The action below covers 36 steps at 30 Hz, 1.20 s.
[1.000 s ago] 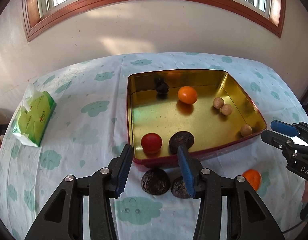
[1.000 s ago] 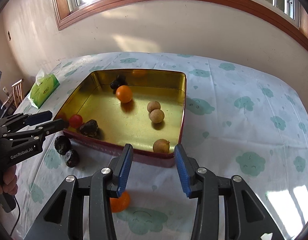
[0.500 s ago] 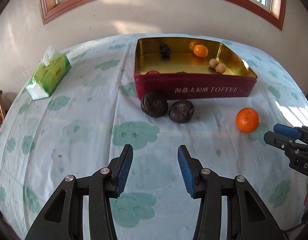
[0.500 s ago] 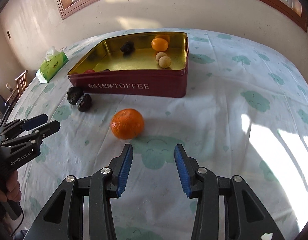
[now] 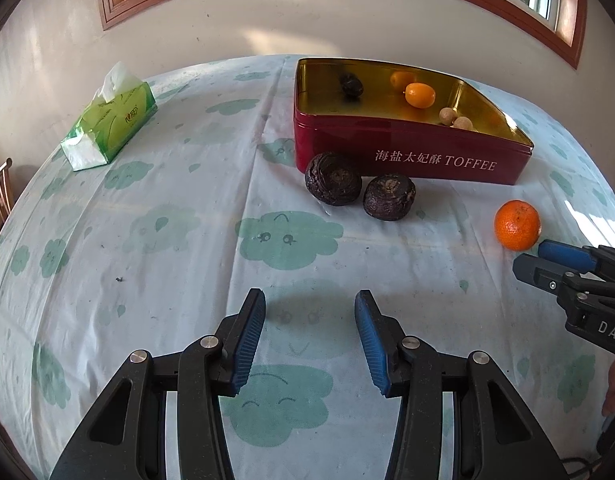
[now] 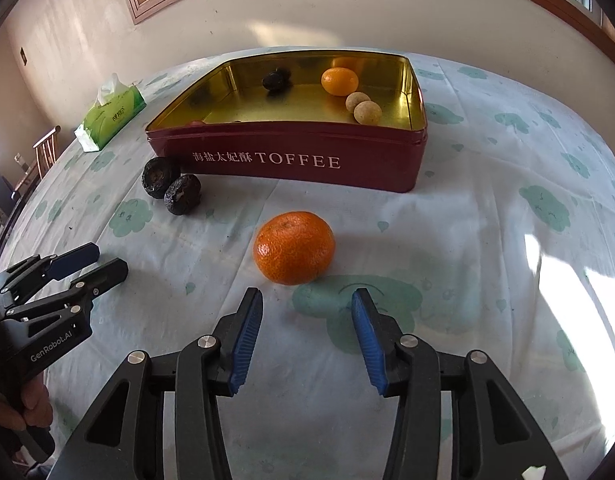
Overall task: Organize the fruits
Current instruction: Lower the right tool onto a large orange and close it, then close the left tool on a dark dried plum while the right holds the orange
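The right gripper (image 6: pixel 306 300) is held wide open, empty, just short of the orange (image 6: pixel 294 247) lying on the table (image 6: pixel 487 240) before the toffee tin (image 6: pixel 299 156). The left gripper (image 5: pixel 310 303) is likewise spread wide and empty, well back from two dark fruits (image 5: pixel 359 190) at the tin's front wall.

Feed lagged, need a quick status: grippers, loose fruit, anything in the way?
Left gripper open, empty. Right gripper open, empty, just short of the tangerine. Two dark fruits on the cloth beside the toffee tin. Nothing between right gripper and tangerine.

Both grippers have dropped low and pulled back from the toffee tin (image 6: pixel 299 160), right gripper (image 6: pixel 306 304) now just short of the orange (image 6: pixel 294 247)
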Each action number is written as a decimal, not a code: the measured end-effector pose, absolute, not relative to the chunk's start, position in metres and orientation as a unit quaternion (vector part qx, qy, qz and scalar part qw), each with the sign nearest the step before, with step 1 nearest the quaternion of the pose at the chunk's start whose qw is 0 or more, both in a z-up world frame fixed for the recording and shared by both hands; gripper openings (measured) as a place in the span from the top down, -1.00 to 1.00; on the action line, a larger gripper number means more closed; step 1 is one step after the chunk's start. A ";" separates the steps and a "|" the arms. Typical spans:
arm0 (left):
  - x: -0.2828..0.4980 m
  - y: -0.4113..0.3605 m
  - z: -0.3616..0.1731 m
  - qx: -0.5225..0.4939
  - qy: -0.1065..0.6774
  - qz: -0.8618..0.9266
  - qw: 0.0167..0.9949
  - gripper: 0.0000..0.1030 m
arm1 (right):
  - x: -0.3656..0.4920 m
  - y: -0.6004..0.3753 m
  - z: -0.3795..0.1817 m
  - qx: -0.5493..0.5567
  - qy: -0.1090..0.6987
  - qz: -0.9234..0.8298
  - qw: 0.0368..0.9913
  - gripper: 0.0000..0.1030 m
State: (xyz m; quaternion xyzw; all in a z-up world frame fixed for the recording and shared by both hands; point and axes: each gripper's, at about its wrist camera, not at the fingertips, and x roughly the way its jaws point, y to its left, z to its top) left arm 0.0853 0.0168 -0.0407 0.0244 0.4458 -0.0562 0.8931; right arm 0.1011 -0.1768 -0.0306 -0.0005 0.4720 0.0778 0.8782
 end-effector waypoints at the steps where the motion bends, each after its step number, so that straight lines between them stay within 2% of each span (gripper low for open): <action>1: 0.086 0.016 -0.041 0.024 0.445 -0.057 0.893 0.07 | 0.104 -0.175 -0.031 -0.002 0.472 0.078 0.878 0.09; 7: 0.091 0.014 -0.041 0.022 0.444 -0.056 0.894 0.07 | 0.119 -0.169 -0.031 -0.015 0.465 0.076 0.882 0.13; 9: 0.093 0.014 -0.041 0.019 0.444 -0.055 0.894 0.07 | 0.122 -0.166 -0.032 -0.022 0.462 0.075 0.883 0.22; 36: 0.104 -0.017 -0.040 0.019 0.445 -0.082 0.891 0.07 | 0.109 -0.201 -0.030 -0.002 0.451 0.043 0.891 0.25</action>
